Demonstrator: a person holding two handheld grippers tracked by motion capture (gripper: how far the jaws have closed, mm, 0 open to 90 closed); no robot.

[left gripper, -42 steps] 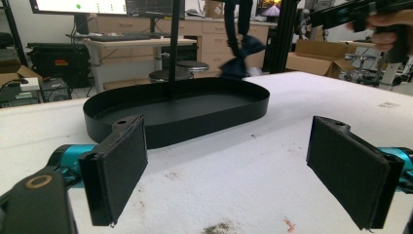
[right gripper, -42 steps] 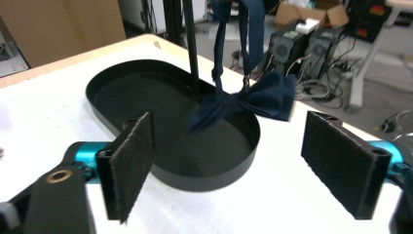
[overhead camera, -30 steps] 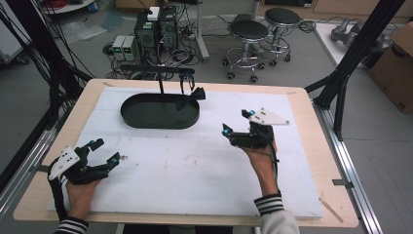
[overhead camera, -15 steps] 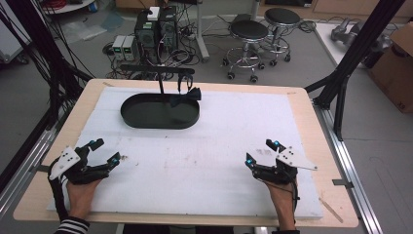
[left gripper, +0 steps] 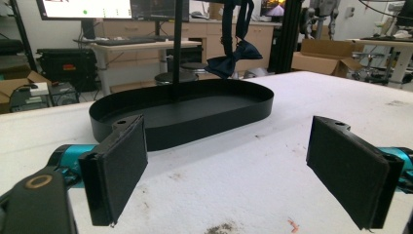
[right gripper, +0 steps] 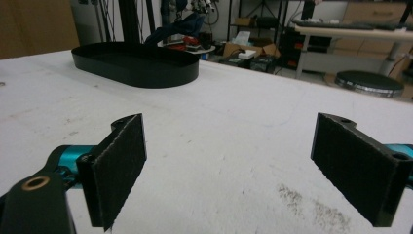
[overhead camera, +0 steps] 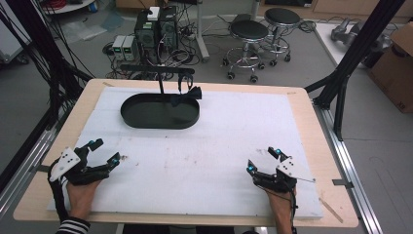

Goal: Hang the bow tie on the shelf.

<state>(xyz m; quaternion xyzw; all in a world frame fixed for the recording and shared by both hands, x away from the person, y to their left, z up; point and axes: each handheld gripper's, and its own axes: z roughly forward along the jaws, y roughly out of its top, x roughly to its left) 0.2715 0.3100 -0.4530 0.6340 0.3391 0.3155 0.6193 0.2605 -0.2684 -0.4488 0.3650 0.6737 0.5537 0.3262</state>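
left gripper (overhead camera: pixel 103 152) jaws apart, empty | right gripper (overhead camera: pixel 263 160) same | dark navy fabric bow tie (overhead camera: pixel 185 96) hangs over black oval metal tray (overhead camera: pixel 146 117) | advise: approach low, pinch knot squarely

In the high view, the bottom edge is cutting off both forearms, leaving only a striped sleeve (overhead camera: pixel 73 226) showing at the left. In the left gripper view, the top edge is cropping the stand's post (left gripper: pixel 178 41) and the strap holding the bow tie (left gripper: pixel 233 58). In the right gripper view, the bow tie (right gripper: pixel 178 25) is blurring into background clutter.
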